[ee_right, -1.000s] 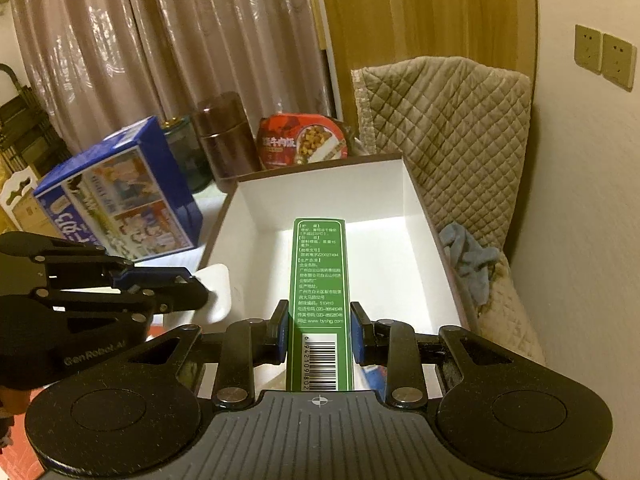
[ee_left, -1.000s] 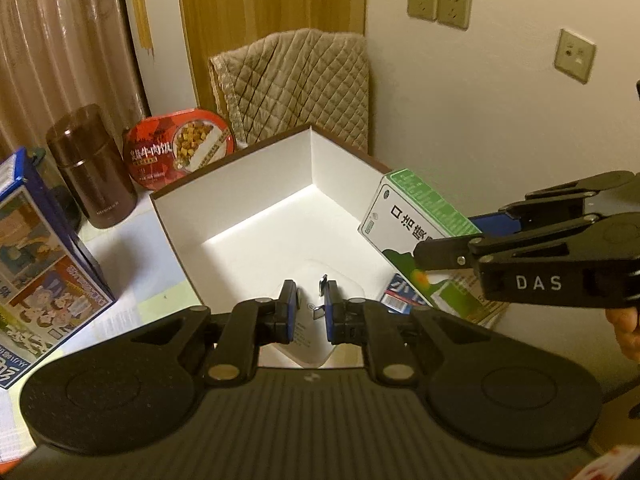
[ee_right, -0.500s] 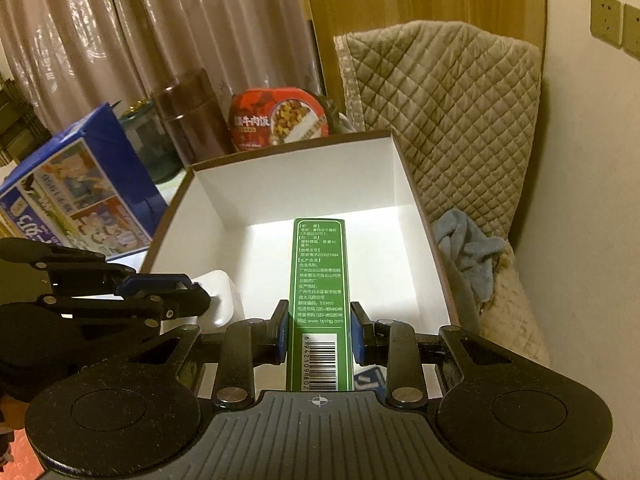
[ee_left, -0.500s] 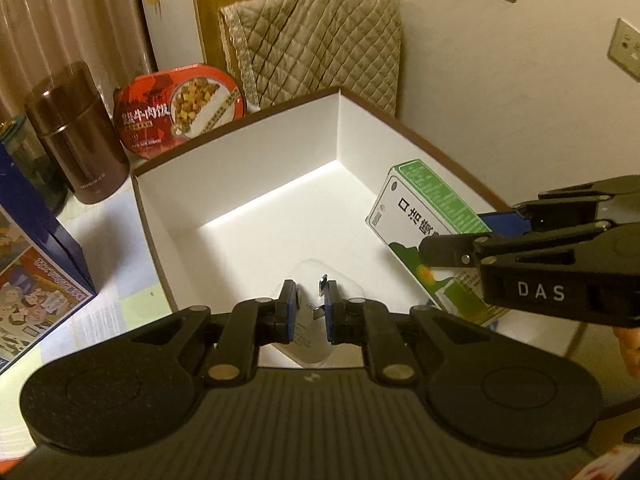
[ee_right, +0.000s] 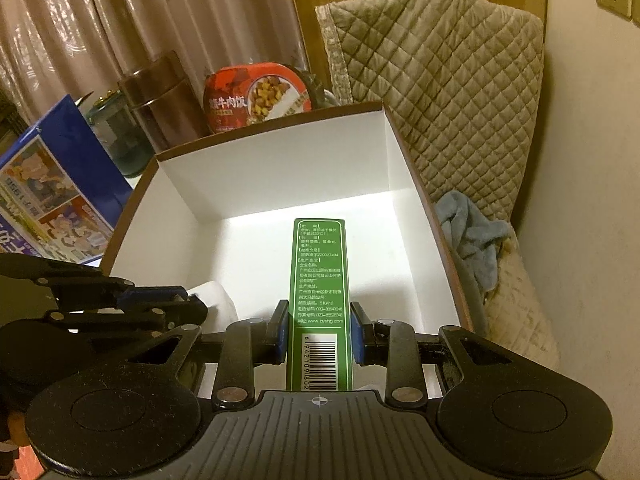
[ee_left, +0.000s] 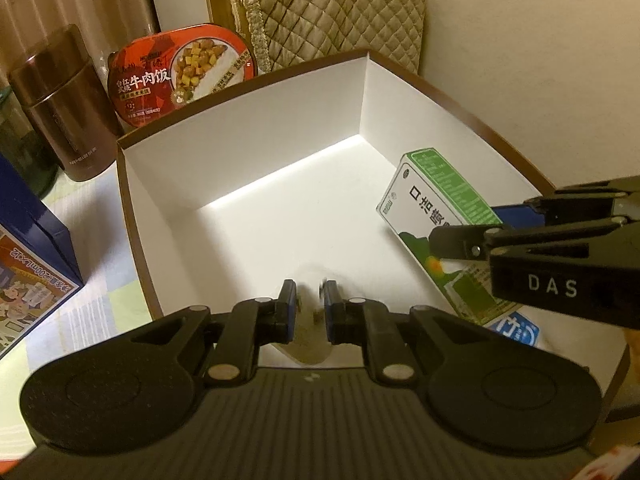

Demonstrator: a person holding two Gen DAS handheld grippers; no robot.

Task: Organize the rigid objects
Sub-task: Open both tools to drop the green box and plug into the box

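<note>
A white-lined box with a brown rim (ee_left: 256, 184) (ee_right: 276, 176) stands in front of both grippers. My right gripper (ee_right: 319, 334) is shut on a green and white carton (ee_right: 319, 280) and holds it over the box's near right part; the carton also shows in the left wrist view (ee_left: 436, 216), with the right gripper (ee_left: 472, 240) clamped on it. My left gripper (ee_left: 310, 304) is shut on a thin clear plastic piece (ee_left: 310, 336) low inside the box's near edge. It shows in the right wrist view (ee_right: 176, 304) with a white item (ee_right: 218, 300).
Behind the box stand a red beef-rice bowl (ee_left: 180, 76), a brown canister (ee_left: 60, 104) and a quilted cushion (ee_left: 332, 12). A blue printed box (ee_left: 28, 260) lies to the left. A blue cloth (ee_right: 472, 232) lies right of the box. The wall is close on the right.
Both grippers have moved forward and down into the box, each with its item still held. The box now fills more of both views.
</note>
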